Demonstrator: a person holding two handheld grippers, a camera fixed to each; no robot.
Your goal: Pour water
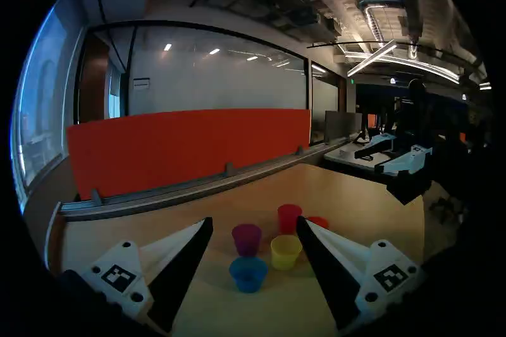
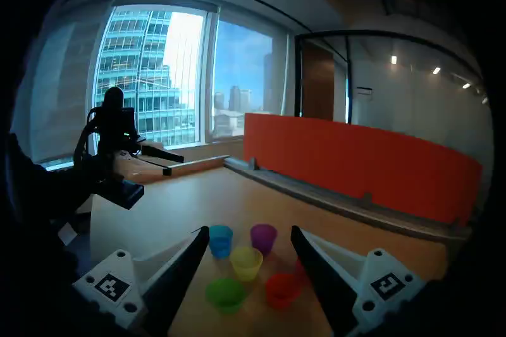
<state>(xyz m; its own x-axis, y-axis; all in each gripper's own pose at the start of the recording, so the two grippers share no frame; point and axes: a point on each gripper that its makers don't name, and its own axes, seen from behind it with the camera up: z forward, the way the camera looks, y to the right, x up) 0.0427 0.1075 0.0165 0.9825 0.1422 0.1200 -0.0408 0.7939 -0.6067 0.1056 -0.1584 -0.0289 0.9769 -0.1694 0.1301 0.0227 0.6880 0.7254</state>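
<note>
Several small plastic cups stand grouped on the wooden table (image 1: pixel 354 204). In the left gripper view I see a purple cup (image 1: pixel 246 239), a blue cup (image 1: pixel 248 274), a yellow cup (image 1: pixel 285 251), a red cup (image 1: pixel 289 218) and another red one (image 1: pixel 318 221) partly behind a finger. My left gripper (image 1: pixel 253 220) hangs open above and short of them, holding nothing. In the right gripper view the blue cup (image 2: pixel 220 239), purple cup (image 2: pixel 263 238), yellow cup (image 2: pixel 246 263), a green cup (image 2: pixel 226 293) and a red cup (image 2: pixel 281 289) lie ahead of my open right gripper (image 2: pixel 248 229).
An orange partition (image 1: pixel 190 147) with a grey rail runs along the table's far edge. The right gripper (image 1: pixel 395 153) hovers at the far right of the left gripper view. The left gripper (image 2: pixel 126 153), held by a dark-sleeved arm, shows at the left before the windows (image 2: pixel 158 78).
</note>
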